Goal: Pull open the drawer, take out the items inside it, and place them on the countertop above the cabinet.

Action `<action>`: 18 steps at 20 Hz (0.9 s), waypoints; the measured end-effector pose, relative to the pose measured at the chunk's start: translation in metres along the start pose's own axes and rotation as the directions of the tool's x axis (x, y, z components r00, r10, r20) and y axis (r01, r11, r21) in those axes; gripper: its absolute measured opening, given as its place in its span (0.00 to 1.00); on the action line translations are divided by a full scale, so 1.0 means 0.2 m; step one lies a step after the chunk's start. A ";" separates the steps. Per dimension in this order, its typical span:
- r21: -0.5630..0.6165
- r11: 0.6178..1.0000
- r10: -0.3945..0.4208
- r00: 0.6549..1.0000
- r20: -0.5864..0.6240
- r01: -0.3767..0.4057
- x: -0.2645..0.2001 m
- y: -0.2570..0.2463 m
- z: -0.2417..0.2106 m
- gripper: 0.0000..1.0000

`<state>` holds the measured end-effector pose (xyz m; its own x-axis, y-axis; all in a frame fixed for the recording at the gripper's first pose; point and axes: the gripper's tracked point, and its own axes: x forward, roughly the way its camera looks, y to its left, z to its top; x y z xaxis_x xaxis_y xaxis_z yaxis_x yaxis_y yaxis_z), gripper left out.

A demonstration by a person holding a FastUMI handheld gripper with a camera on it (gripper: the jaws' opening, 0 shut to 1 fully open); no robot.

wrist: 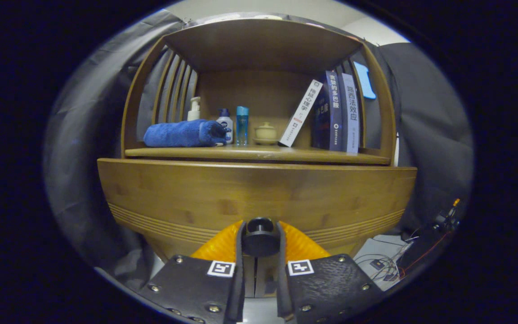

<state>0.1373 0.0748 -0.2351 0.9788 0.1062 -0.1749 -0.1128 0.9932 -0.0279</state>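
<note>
A wooden cabinet stands straight ahead. Its drawer front (254,193) is a wide plank with grooved lines along the bottom. A dark round knob (259,235) sticks out of the drawer's lower middle. My gripper (259,240) has both fingers pressed on the sides of that knob. The drawer's inside is hidden behind its front. Above the drawer runs the countertop (259,154), a wooden shelf surface under a curved top.
On the countertop lie a rolled blue towel (182,133), a pump bottle (194,109), two small bottles (234,124), a small lidded pot (265,132) and several books (335,112). Cables and a small device (421,243) lie on the floor to the right.
</note>
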 end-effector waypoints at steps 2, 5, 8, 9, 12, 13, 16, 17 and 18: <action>0.011 1.000 0.015 1.000 0.001 -0.015 -0.09 0.00 -0.01 0.29; 0.013 1.000 0.024 1.000 -0.012 -0.024 -0.20 -0.01 -0.05 0.29; -0.009 1.000 0.028 0.999 -0.019 -0.028 -0.34 -0.01 -0.08 0.29; -0.015 0.999 0.028 1.000 -0.014 -0.028 -0.38 -0.02 -0.08 0.29; -0.014 0.999 0.032 0.999 -0.015 -0.032 -0.48 -0.01 -0.11 0.28; -0.015 0.999 0.042 0.999 -0.018 -0.043 -0.51 -0.01 -0.12 0.28; -0.013 0.998 0.053 0.998 -0.018 -0.053 -0.57 0.01 -0.13 0.28; -0.012 0.998 0.056 0.998 -0.029 -0.056 -0.58 0.00 -0.13 0.28; -0.010 0.998 0.061 0.998 -0.031 -0.061 -0.60 0.01 -0.14 0.28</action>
<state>0.0153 0.0623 -0.2423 0.9644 0.1647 -0.2071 -0.1739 0.9844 -0.0266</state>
